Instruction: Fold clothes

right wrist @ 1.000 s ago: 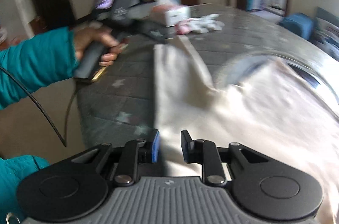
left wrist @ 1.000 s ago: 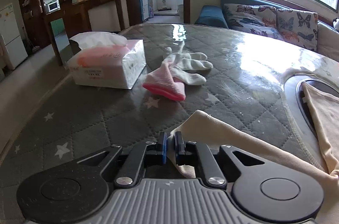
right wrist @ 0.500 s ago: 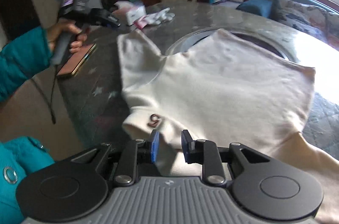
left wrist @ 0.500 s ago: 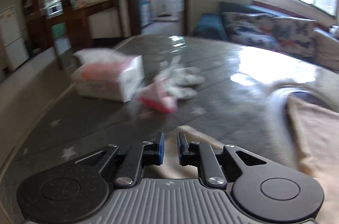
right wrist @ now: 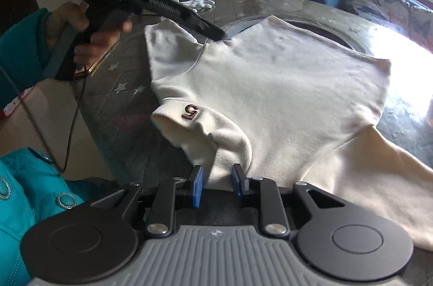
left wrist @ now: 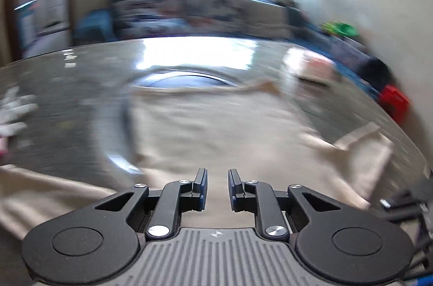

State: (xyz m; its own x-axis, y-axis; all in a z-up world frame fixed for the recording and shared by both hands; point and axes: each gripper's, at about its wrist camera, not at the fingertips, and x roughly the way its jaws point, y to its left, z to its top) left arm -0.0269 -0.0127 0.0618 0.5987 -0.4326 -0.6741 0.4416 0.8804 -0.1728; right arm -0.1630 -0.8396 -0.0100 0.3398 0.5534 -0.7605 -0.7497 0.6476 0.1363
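cream long-sleeved cotton top spread flat on grey quilted round table | left gripper opening, nothing pinched | right gripper apparently clenched on cloth edge | risk: fold dragged askew if only one side is pulled

table: quilted grey | on it: cream shirt, white gloves
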